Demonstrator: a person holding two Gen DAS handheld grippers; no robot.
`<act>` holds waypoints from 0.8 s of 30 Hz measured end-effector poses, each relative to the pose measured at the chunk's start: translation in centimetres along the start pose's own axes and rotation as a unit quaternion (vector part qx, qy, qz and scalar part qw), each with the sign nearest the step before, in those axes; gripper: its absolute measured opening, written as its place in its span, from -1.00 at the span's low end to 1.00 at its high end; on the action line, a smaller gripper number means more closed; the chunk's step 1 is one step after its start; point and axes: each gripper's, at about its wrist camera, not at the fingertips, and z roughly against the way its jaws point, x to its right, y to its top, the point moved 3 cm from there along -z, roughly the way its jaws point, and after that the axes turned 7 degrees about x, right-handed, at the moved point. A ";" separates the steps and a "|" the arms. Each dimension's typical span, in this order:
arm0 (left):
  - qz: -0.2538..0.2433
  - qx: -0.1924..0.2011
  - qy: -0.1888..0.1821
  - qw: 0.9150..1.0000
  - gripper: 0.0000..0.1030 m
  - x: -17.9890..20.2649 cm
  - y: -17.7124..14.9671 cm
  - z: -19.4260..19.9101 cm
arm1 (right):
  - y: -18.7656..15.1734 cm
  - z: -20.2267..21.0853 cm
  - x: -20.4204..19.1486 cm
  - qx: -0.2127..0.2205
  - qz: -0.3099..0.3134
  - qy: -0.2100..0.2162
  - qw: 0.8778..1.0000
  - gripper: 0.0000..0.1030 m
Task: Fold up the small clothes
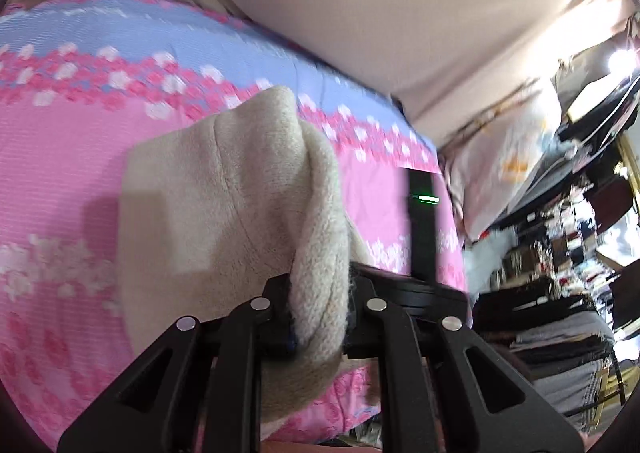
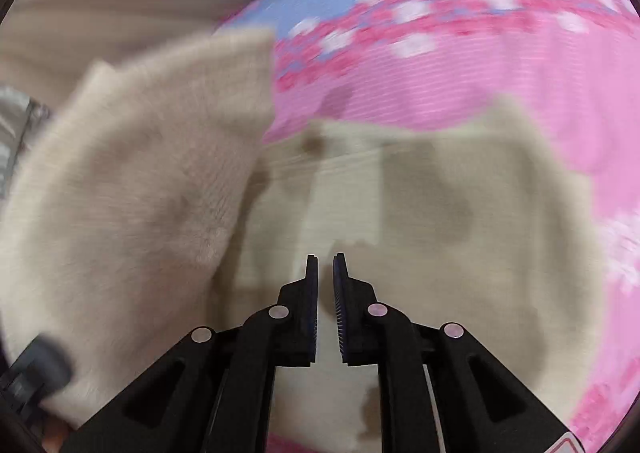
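A small cream fleece garment (image 1: 224, 197) lies on a pink and blue flowered bedspread (image 1: 60, 141). My left gripper (image 1: 318, 317) is shut on a fold of the garment's edge and lifts it. In the right wrist view the lifted flap (image 2: 132, 193) stands at the left, over the flat part of the garment (image 2: 460, 221). My right gripper (image 2: 325, 265) hovers just above the flat part, its jaws nearly closed with a narrow gap and nothing between them. The left gripper's dark tip (image 2: 44, 365) shows at the lower left of the right wrist view.
A beige curtain or sheet (image 1: 380, 1) hangs behind the bed. A pillow (image 1: 504, 157) and cluttered shelves (image 1: 568, 273) stand to the right beyond the bed edge. A black stand with a green light (image 1: 424, 221) sits on the bedspread.
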 end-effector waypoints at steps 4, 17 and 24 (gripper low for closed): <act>-0.022 -0.041 0.002 0.999 -0.73 2.3 -1.6 -3.5 | -1.5 4.1 5.3 0.027 -0.049 -0.007 0.998 -0.76; 0.005 0.033 0.065 0.997 0.58 -0.8 -1.5 -0.1 | -3.9 3.4 3.9 0.016 -0.092 0.026 0.995 0.26; 0.096 0.078 0.131 0.984 0.59 -8.7 -1.0 5.2 | -4.3 -1.0 0.0 -0.029 -0.058 0.012 0.998 -0.02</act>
